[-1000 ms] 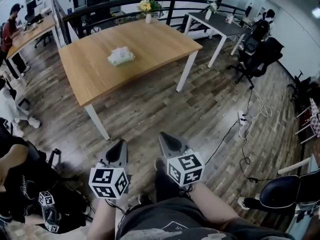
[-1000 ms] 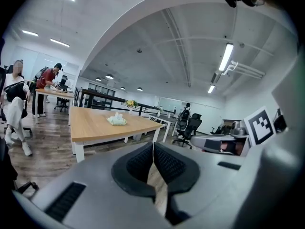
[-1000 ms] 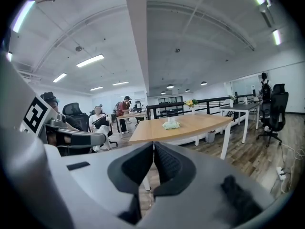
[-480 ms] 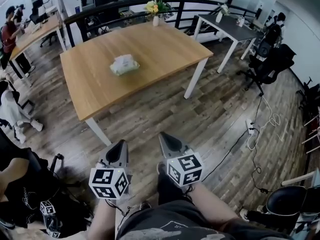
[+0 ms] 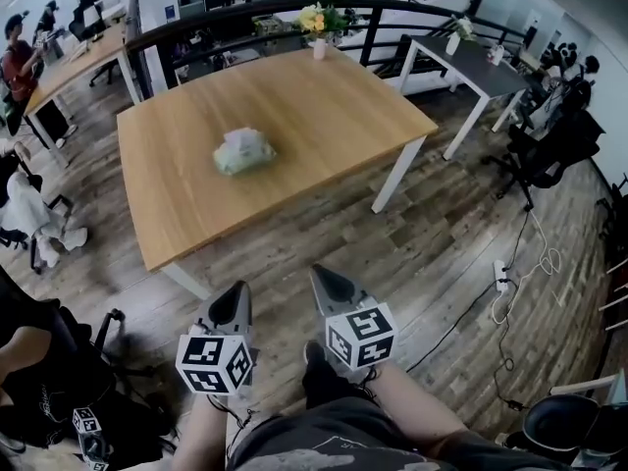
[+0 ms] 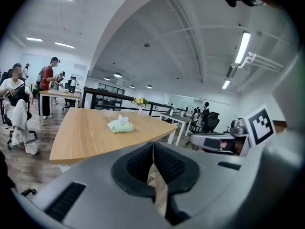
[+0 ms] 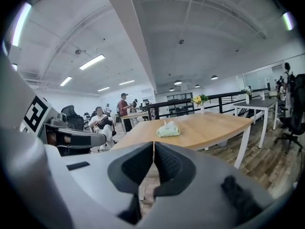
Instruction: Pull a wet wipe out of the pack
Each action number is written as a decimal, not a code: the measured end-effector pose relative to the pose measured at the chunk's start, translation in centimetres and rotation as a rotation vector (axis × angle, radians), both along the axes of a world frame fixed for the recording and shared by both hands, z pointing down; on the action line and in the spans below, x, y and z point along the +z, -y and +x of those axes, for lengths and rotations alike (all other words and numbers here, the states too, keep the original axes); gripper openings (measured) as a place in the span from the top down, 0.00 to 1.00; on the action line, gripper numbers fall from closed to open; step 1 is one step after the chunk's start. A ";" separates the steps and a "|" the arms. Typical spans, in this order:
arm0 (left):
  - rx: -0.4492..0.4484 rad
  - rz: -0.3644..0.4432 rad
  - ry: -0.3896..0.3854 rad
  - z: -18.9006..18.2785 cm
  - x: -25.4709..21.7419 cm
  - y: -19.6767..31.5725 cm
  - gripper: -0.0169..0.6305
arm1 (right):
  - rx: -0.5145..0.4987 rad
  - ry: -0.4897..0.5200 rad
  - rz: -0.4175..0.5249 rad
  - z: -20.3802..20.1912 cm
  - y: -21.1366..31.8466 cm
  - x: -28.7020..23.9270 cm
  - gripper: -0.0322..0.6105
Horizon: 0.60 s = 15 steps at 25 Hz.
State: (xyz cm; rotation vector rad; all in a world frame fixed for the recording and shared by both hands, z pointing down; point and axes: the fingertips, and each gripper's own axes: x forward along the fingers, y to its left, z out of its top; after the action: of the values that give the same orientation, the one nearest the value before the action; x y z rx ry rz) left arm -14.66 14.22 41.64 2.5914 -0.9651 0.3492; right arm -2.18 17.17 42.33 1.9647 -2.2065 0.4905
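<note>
A pale green wet wipe pack (image 5: 243, 152) lies near the middle of the wooden table (image 5: 324, 106), with a white wipe sticking up from its top. The pack also shows in the left gripper view (image 6: 120, 125) and the right gripper view (image 7: 168, 130). My left gripper (image 5: 233, 298) and right gripper (image 5: 322, 279) hang side by side over the floor, well short of the table's near edge. Both are shut with nothing between their jaws.
A vase of yellow flowers (image 5: 318, 26) stands at the table's far edge by a black railing. A dark smaller table (image 5: 469, 59) and office chairs (image 5: 559, 145) stand at the right. People sit and stand at the left (image 5: 22, 57). Cables (image 5: 510, 283) trail on the floor.
Both grippers have moved forward toward the wooden table, which now sits closer and larger in the head view. Jaws stayed shut.
</note>
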 end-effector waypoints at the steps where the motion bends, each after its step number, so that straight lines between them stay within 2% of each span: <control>1: -0.009 0.001 0.002 0.6 0.0 0.8 0.95 | -0.008 0.004 -0.002 0.6 0.9 0.1 0.91; 15: -0.126 -0.007 0.028 6.9 0.4 8.6 0.95 | -0.152 -0.009 -0.029 6.6 9.3 1.4 0.91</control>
State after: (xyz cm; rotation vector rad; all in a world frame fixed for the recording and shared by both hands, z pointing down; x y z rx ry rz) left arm -7.74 5.60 42.03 2.5107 -1.1288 0.3555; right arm 4.46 7.85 43.71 1.7647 -2.3069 0.4886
